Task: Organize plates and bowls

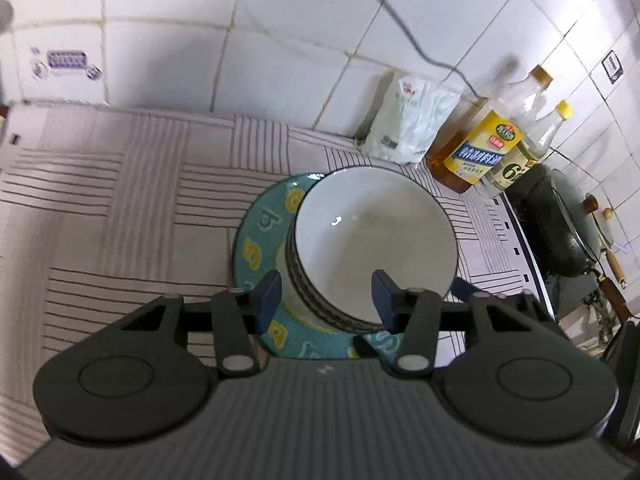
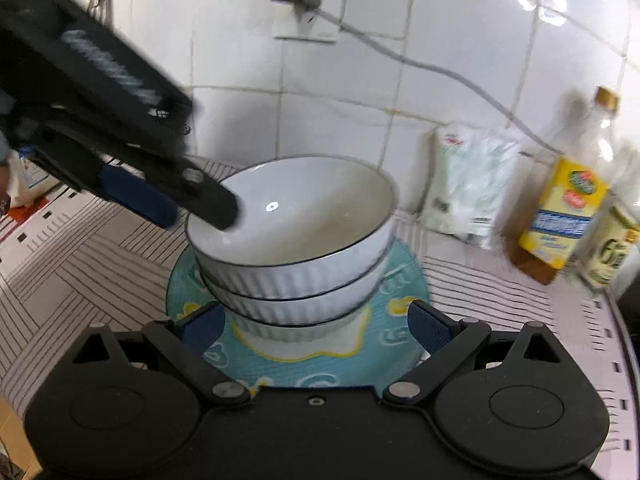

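In the left wrist view the left gripper (image 1: 326, 294) fills the near edge at six o'clock, its blue-padded jaws parted and gripping nothing; the rim of the stack of white bowls (image 1: 372, 244) lies between the two pads, one pad outside the ribbed wall at about nine o'clock of the stack, the other over the inside of the top bowl, and neither visibly presses on it. The bowls sit nested on a teal plate (image 1: 256, 248) with yellow letters, whose bare part shows at nine o'clock of the stack. The plate rests on a striped cloth (image 1: 120, 208).

In the right wrist view the right gripper (image 2: 316, 328) is at six o'clock with its jaws wide and nothing between them, the pads standing over the near part of the plate, just short of the lowest bowl's foot. The left tool reaches in from ten o'clock, its fingertip at the top bowl's rim.

Farther off, at one to two o'clock of the stack, a white bag (image 1: 408, 120) and yellow-labelled bottles (image 1: 484, 144) stand against the tiled wall (image 1: 200, 40). A dark wok (image 1: 560, 232) sits at three o'clock in the left view.
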Demonstrator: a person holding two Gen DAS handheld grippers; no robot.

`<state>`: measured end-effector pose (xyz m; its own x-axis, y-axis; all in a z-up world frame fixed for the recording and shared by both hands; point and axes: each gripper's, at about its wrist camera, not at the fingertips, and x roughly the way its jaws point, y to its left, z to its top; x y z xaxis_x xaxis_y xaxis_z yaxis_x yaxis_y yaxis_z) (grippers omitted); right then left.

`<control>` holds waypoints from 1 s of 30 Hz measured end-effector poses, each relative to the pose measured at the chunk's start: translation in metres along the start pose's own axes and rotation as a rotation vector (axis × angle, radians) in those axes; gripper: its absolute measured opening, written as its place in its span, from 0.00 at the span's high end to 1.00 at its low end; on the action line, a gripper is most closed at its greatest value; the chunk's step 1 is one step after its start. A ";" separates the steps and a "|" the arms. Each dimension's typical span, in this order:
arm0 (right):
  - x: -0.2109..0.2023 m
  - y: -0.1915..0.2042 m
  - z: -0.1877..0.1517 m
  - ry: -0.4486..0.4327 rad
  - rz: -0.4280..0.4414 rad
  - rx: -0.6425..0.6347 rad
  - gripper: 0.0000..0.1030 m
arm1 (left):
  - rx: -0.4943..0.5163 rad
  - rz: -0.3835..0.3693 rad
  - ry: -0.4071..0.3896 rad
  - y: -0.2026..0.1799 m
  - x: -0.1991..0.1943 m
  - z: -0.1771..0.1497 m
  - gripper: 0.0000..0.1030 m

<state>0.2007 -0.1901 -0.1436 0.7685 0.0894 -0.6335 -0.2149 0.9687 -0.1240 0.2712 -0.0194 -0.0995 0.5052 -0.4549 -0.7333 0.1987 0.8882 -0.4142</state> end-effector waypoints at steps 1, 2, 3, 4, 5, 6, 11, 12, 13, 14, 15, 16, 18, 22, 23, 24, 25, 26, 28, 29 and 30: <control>-0.005 -0.001 0.001 0.011 -0.007 0.007 0.04 | 0.003 0.007 -0.003 -0.001 -0.008 -0.001 0.52; -0.010 -0.002 0.003 0.018 -0.008 0.016 0.04 | 0.005 0.014 -0.006 -0.002 -0.016 -0.002 0.51; -0.017 -0.003 0.004 0.017 -0.005 0.032 0.04 | 0.008 0.020 -0.011 -0.004 -0.023 -0.003 0.50; -0.024 -0.007 0.005 0.010 0.001 0.060 0.04 | 0.013 0.025 -0.018 -0.005 -0.030 -0.004 0.48; -0.031 -0.011 0.005 0.007 0.009 0.090 0.04 | 0.013 0.033 -0.026 -0.006 -0.038 -0.006 0.48; -0.037 -0.015 0.006 0.014 0.017 0.130 0.04 | 0.007 0.037 -0.032 -0.007 -0.045 -0.006 0.47; -0.066 -0.020 0.010 0.028 -0.021 0.209 0.04 | 0.051 0.070 -0.049 -0.019 -0.083 -0.012 0.46; -0.073 -0.019 0.012 0.013 -0.031 0.208 0.04 | 0.094 0.098 -0.057 -0.026 -0.090 -0.013 0.46; -0.077 -0.017 0.013 0.007 -0.041 0.200 0.04 | 0.120 0.118 -0.060 -0.031 -0.096 -0.015 0.45; -0.081 -0.015 0.014 0.003 -0.053 0.189 0.04 | 0.130 0.128 -0.055 -0.034 -0.101 -0.016 0.45; -0.086 -0.013 0.014 0.005 -0.060 0.186 0.04 | 0.129 0.130 -0.043 -0.035 -0.106 -0.016 0.45; -0.092 -0.010 0.015 0.010 -0.062 0.192 0.04 | 0.126 0.129 -0.032 -0.036 -0.111 -0.017 0.45; -0.096 -0.011 0.017 0.025 -0.063 0.222 0.04 | 0.128 0.139 -0.032 -0.039 -0.121 -0.019 0.44; -0.113 -0.018 0.020 0.034 -0.079 0.278 0.03 | 0.122 0.161 -0.046 -0.041 -0.140 -0.025 0.38; -0.118 -0.018 0.020 0.044 -0.088 0.284 0.03 | 0.117 0.163 -0.053 -0.041 -0.145 -0.027 0.37; -0.122 -0.017 0.020 0.046 -0.103 0.285 0.03 | 0.110 0.167 -0.057 -0.040 -0.149 -0.029 0.35; -0.127 -0.017 0.019 0.050 -0.131 0.286 0.03 | 0.102 0.175 -0.060 -0.039 -0.152 -0.032 0.33; -0.130 -0.016 0.019 0.058 -0.158 0.288 0.02 | 0.094 0.180 -0.063 -0.039 -0.155 -0.034 0.32; -0.139 -0.014 0.019 0.077 -0.201 0.289 0.02 | 0.078 0.192 -0.073 -0.037 -0.163 -0.041 0.26; -0.143 -0.013 0.019 0.080 -0.211 0.281 0.02 | 0.076 0.194 -0.078 -0.037 -0.166 -0.045 0.25; -0.147 -0.012 0.019 0.073 -0.222 0.272 0.02 | 0.078 0.194 -0.083 -0.037 -0.169 -0.048 0.24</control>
<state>0.1011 -0.2104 -0.0345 0.7312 -0.1376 -0.6682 0.1286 0.9897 -0.0631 0.1381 0.0218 0.0140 0.6068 -0.2715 -0.7471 0.1542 0.9622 -0.2244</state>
